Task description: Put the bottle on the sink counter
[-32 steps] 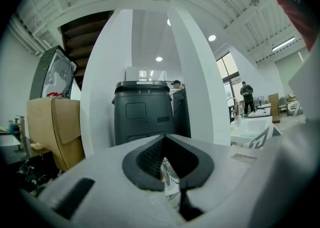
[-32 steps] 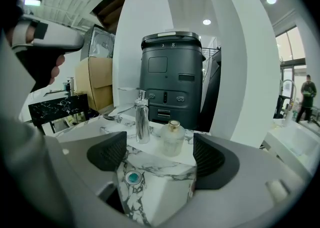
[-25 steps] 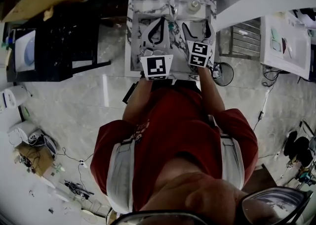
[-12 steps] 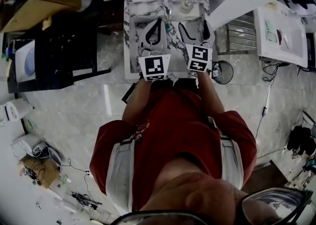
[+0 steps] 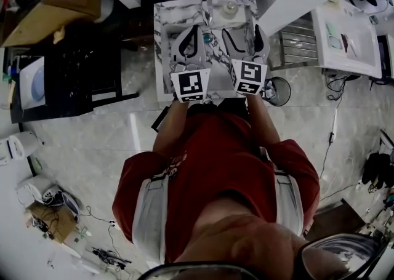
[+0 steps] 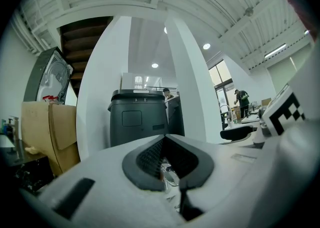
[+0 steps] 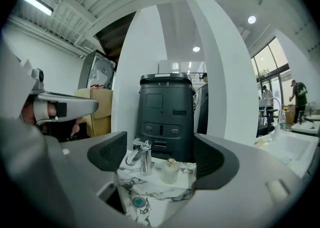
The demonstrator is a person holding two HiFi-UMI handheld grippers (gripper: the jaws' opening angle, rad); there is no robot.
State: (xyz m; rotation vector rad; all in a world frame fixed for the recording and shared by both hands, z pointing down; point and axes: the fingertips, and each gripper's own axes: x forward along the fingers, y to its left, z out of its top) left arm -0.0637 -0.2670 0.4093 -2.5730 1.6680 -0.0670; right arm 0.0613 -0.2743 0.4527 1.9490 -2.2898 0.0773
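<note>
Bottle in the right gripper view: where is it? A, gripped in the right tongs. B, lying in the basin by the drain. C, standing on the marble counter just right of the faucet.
C: the bottle stands upright on the marble counter beside the faucet, while the right tongs are open and clear of it.
</note>
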